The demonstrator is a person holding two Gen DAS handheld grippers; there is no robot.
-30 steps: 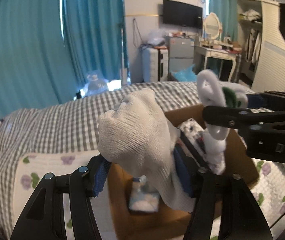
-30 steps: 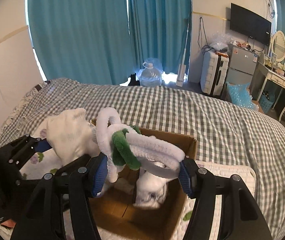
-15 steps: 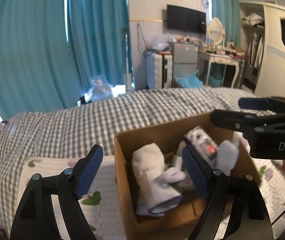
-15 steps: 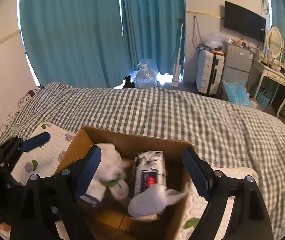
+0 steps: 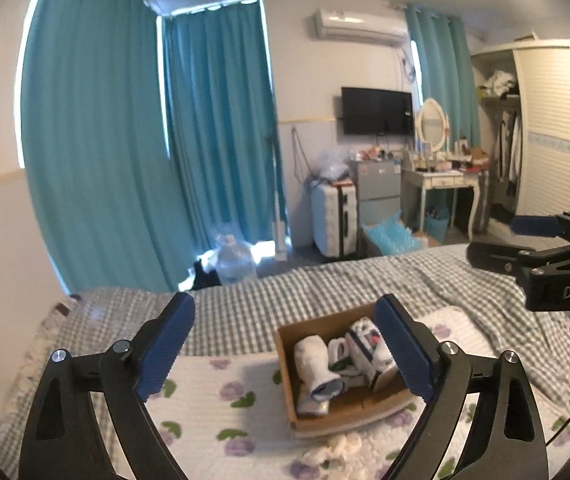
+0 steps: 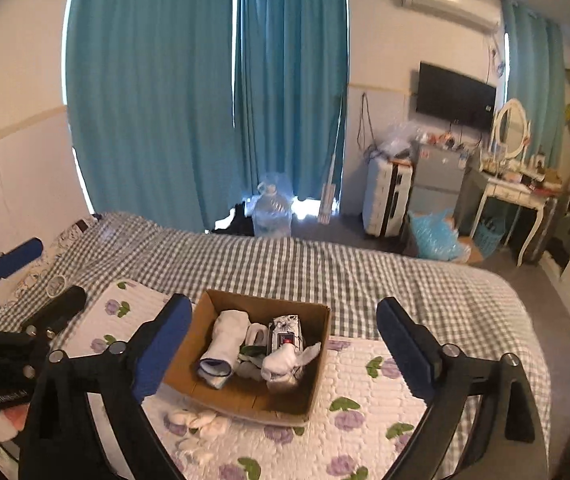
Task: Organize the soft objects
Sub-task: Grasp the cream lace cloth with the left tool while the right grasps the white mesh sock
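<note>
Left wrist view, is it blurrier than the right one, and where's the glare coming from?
Left wrist view: softer overall, the cardboard box and white glove smeared. Right wrist view: sharper, the box's contents readable. Both: daylight leaking under the teal curtains blows out near the water jug; fisheye bends walls and curtains.

A white glove (image 6: pixel 225 338) lies lengthwise at the left of the open cardboard box (image 6: pixel 317 364), lower centre. A crumpled white plush (image 6: pixel 289 360) rests at its right.
</note>
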